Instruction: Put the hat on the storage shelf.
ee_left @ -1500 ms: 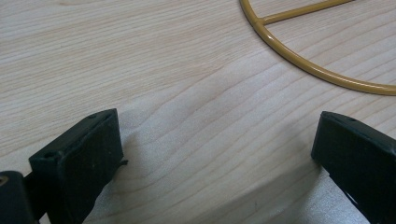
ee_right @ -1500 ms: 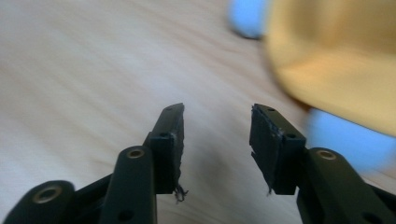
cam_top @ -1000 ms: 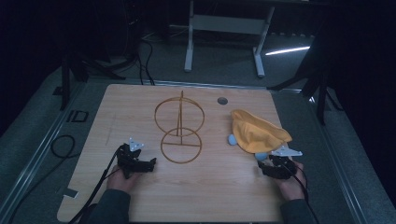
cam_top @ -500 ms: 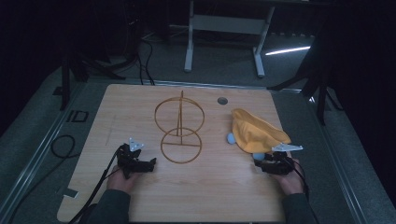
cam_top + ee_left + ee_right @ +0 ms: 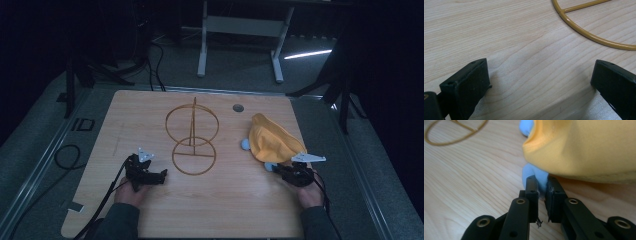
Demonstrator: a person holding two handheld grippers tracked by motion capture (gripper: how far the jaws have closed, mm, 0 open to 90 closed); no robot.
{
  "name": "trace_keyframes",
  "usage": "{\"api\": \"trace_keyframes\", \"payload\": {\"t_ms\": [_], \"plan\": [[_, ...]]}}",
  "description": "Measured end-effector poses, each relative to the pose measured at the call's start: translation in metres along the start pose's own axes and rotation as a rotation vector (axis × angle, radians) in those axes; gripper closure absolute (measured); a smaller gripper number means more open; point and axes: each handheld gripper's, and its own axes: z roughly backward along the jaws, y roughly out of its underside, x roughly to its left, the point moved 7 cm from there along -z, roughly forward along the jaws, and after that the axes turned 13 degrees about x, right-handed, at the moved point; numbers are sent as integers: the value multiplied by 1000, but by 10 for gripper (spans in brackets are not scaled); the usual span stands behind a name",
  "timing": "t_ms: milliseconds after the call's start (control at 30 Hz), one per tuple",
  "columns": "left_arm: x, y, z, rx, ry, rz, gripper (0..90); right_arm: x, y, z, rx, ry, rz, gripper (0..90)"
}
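Pinching a small light-blue soft tab that sticks out from under the yellow-orange cloth, the right gripper has its jaws pressed nearly together with the blue piece between them. To do this step well, I'd judge the grip should stay firm and any pull go low and slow along the table, so the tab doesn't slip free and the cloth follows without bunching.

On the high view that right gripper sits at the cloth's near corner, on the right side of the pale wooden table.

Meanwhile the left gripper rests with jaws spread wide, empty, just short of the mustard-yellow wire ring stand at the table's middle.
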Motion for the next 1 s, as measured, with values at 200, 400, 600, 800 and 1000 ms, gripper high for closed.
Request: {"api": "trace_keyframes", "payload": {"t_ms": [200, 400, 600, 800, 1000], "plan": [[0, 0, 0, 0, 0, -1, 20, 9, -12, 12, -39, -2, 51, 832], [0, 0, 0, 2, 0, -3, 20, 17, -27, 25, -72, 6, 95, 840], [0, 0, 0, -1, 1, 3, 20, 23, -42, 38, -111, 11, 120, 841], [0, 0, 0, -1, 1, 2, 20, 31, -59, 58, -175, 1, 144, 843], [0, 0, 0, 1, 1, 0, 20, 44, -71, 80, -232, -46, 164, 843]]}}
